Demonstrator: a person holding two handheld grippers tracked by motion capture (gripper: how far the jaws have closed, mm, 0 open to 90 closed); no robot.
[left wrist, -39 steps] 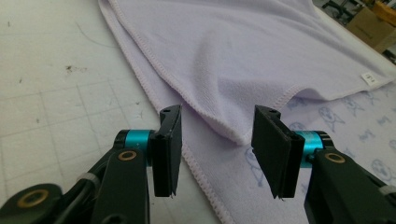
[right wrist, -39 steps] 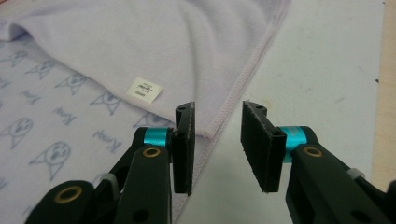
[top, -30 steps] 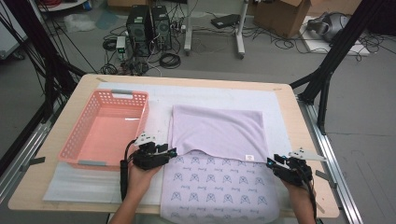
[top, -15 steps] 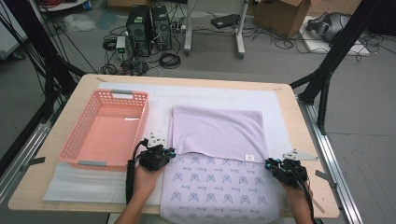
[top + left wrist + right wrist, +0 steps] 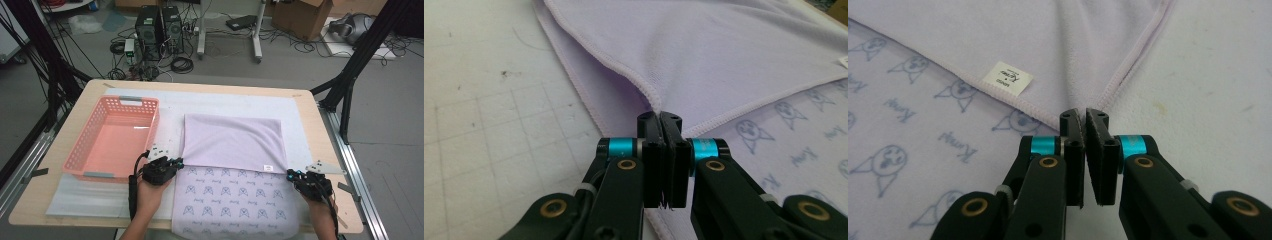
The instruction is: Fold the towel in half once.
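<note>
Both claws have just snapped together. The left claw (image 5: 176, 163) and right claw (image 5: 291, 174) each pinch a corner of the purple towel (image 5: 235, 142), which lies beside the pink basket (image 5: 90, 167). It looks ready to fold.

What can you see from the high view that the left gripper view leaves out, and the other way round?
The high view takes in the pink basket, the wooden table, both hands, the right gripper at the towel's other folded corner, and the computers on the floor behind. The left gripper view brings close the stitched hem and the left gripper, its jaws having just closed and now pinched shut on a folded corner. Both show the lilac towel folded over its printed side, and the white mat beneath it.
</note>
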